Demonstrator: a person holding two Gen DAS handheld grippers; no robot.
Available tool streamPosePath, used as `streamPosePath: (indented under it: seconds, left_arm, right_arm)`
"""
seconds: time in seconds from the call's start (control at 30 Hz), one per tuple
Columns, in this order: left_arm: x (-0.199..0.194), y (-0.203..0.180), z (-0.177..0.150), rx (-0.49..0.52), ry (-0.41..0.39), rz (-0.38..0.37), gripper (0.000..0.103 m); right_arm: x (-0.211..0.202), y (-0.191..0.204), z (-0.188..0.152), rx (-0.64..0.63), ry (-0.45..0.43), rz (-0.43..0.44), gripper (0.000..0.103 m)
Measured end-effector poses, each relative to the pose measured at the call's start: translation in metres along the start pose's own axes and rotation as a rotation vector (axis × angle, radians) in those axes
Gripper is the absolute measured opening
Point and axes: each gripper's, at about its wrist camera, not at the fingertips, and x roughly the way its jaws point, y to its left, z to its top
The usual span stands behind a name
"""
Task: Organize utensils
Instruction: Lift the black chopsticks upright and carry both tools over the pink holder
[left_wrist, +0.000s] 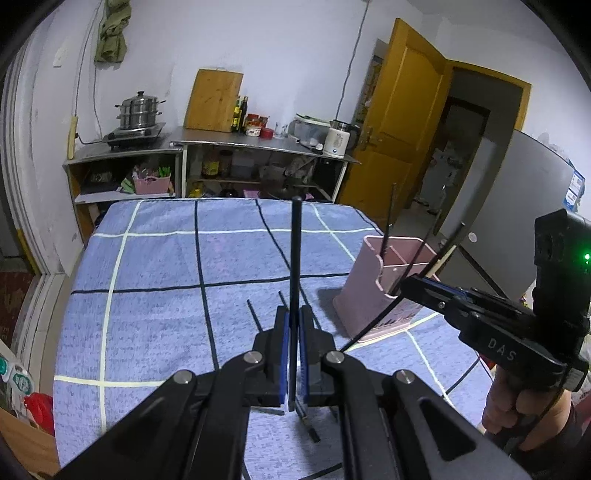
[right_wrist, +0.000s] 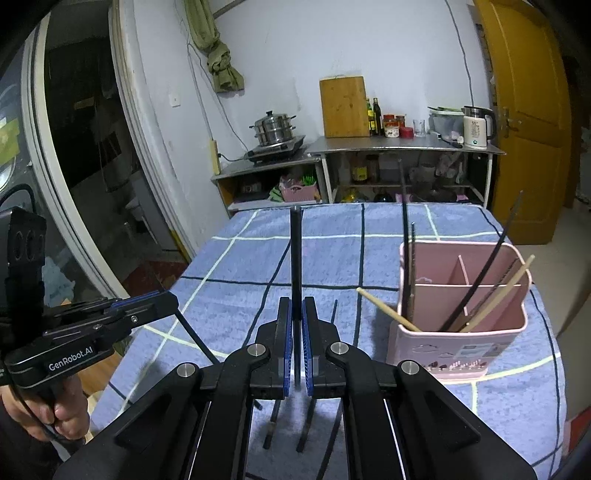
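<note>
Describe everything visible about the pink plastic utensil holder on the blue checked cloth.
The pink plastic utensil holder is a rounded rectangular bin, standing upright on the blue checked cloth. Thin pink dividers split its inside into compartments. Small printed pictures decorate its front wall. Several black chopsticks and pale wooden chopsticks lean inside it, tips jutting above the rim. Neither gripper touches it.
</note>
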Motion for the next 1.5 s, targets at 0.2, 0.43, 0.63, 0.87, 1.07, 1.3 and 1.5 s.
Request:
streamPosePath:
  seconds: [0.2,0.43,0.63,0.87,1.07,1.3,1.5]
  left_arm:
    - [0.0,-0.013,0.003,0.013,0.008,-0.032,0.005]
    - [0.012,-0.033,0.007,0.016,0.03,-0.073,0.005]
    - [0.029,-0.056,0.016,0.035,0.048,-0.121,0.005]
    - [0.035,-0.083,0.039,0.051,0.042,-0.172,0.005]
    - [0.04,-0.098,0.061,0.056,0.03,-0.198,0.005]
    - [0.036,-0.115,0.089,0.083,-0.013,-0.216,0.005]
    - [0.039,-0.123,0.112,0.098,-0.051,-0.219,0.005]
  right_arm:
    - [-0.017,-0.007,0.0,0.011,-0.023,-0.013,0.005]
    - [-0.033,-0.026,-0.003,0.033,-0.036,-0.045,0.005]
    - [-0.046,-0.048,-0.003,0.07,-0.051,-0.076,0.005]
    - [-0.068,-0.066,0.011,0.085,-0.093,-0.111,0.005]
    - [-0.081,-0.079,0.026,0.088,-0.13,-0.134,0.005]
    - [-0.091,-0.085,0.043,0.087,-0.175,-0.15,0.005]
    - [-0.097,-0.093,0.058,0.098,-0.216,-0.16,0.005]
